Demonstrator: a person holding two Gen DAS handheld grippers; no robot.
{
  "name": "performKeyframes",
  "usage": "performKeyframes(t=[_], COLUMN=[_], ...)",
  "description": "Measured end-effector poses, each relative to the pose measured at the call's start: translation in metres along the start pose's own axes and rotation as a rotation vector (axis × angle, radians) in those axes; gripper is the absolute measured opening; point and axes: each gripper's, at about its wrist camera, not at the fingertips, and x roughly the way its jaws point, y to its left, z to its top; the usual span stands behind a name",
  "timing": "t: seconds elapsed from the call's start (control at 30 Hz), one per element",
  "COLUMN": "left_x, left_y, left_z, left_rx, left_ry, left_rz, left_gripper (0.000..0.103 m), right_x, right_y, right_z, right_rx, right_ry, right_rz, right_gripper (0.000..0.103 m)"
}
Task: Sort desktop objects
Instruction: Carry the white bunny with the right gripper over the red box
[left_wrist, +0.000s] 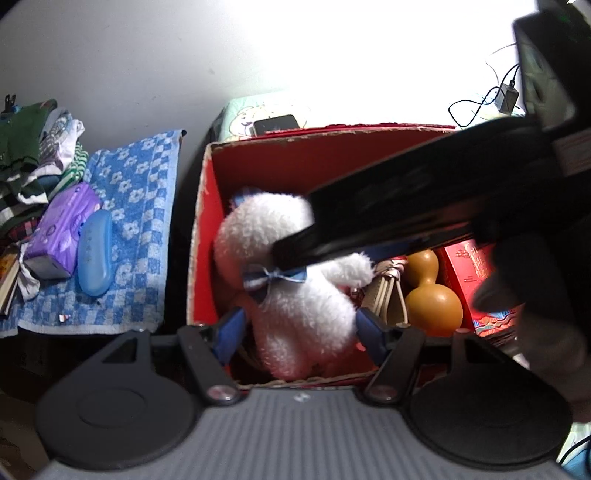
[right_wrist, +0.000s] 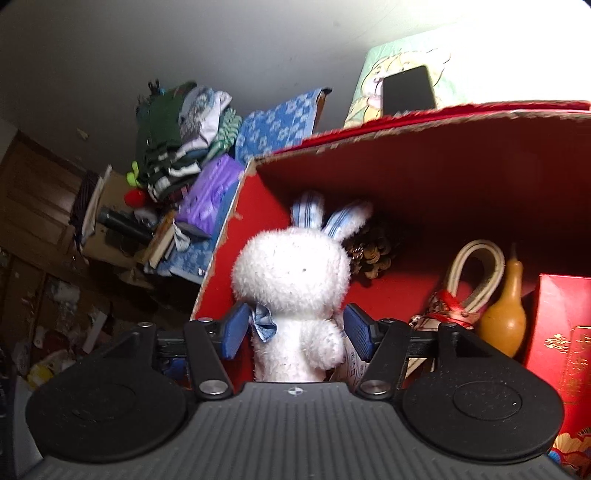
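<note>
my left gripper (left_wrist: 301, 326) fingers spread beside plush rabbit (left_wrist: 295, 280) | my right gripper (right_wrist: 295, 332) fingers spread, not pinching | rabbit upright in red box (right_wrist: 461, 177), likely just released there

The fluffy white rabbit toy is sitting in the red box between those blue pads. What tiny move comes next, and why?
Probably lift both grippers up and away. The fluffy white rabbit toy already sits inside the red cardboard box, and the right gripper and left gripper both show gaps beside it, so it seems released.
</note>
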Motion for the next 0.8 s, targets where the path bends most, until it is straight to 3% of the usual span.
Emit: performKeyframes(t=[0.1,0.2,0.27,0.4,0.6,0.8], left_x=[-0.001,-0.003,-0.002,-0.006,-0.005,-0.001], left_y=[0.002,0.003,0.002,0.000,0.002,0.001], left_z=[0.001,0.001,0.001,0.000,0.000,0.002], left_rx=[-0.007,-0.018,-0.015,-0.008,-0.022,-0.042], left_ry=[0.002,-0.003,0.001,-0.001,0.011,0.033], left_rz=[0.005,-0.007,-0.003,0.003,0.029,0.036], left_gripper=[0.069,0.069,0.069,0.069,0.068,0.068], right_x=[-0.012,-0.020,-0.016,0.001,0.017,0.006], right_y=[-0.008,-0.010,-0.008,-0.005,0.014,0.006], right_z=[-0.001,-0.001,0.000,0.000,-0.004,-0.004], right_rx=[0.039,0.047,0.044,0.047,-0.037,-0.030], right_ry=[-0.018,-0.029,-0.023,0.024,0.055,0.033], right_rz=[0.008,0.018,0.007,0.016,0.010,0.002], right_gripper=[0.055,0.041,0.029,0.017,0.017,0.028])
